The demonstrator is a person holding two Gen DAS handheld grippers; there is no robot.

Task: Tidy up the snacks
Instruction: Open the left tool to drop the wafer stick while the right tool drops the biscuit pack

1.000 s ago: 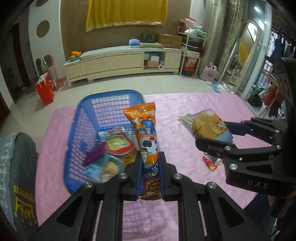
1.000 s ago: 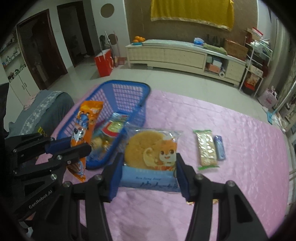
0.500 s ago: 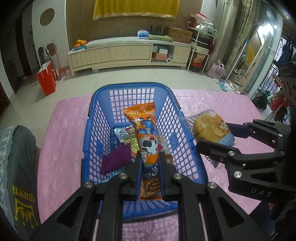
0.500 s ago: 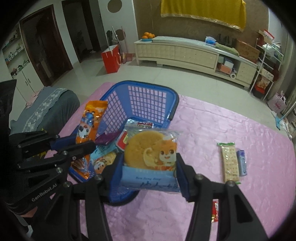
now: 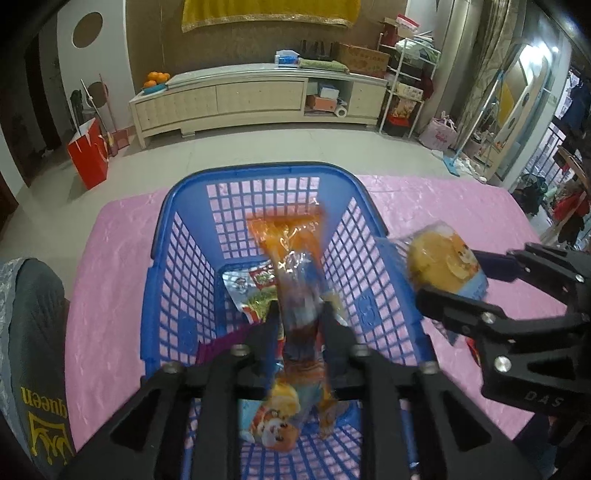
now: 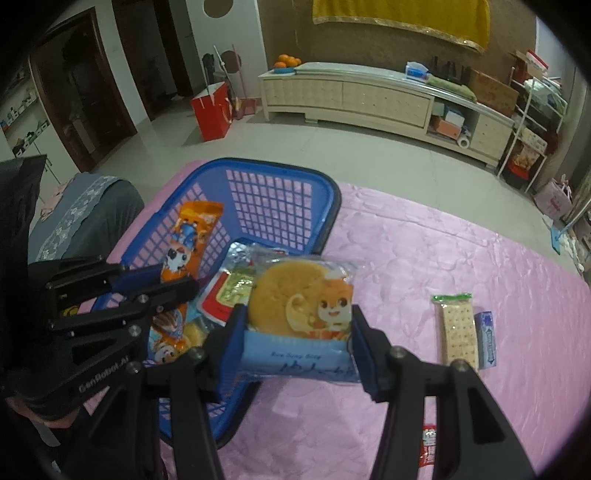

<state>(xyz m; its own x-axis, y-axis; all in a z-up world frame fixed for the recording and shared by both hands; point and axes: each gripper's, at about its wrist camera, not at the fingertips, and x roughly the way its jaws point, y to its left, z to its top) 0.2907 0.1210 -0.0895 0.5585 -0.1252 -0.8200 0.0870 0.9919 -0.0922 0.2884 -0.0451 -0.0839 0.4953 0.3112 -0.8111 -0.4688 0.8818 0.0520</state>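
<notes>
Pink quilted tablecloth point(image 6: 424, 254) underlies everything. Left gripper point(image 5: 297, 325), jaws opening, has the long orange cartoon-printed snack packet point(image 5: 295, 291) loose between them, over the blue plastic mesh basket point(image 5: 177, 229). Right gripper point(image 6: 295, 328) clamps a clear-wrapped round yellow cake point(image 6: 295, 299) at the basket's 3 o'clock rim.

A red paper bag point(image 6: 211, 112) stands on the floor at ten o'clock; oranges point(image 6: 287, 60) top a long cream sideboard point(image 6: 373, 98) at twelve, beneath yellow cloth point(image 6: 400, 14).
</notes>
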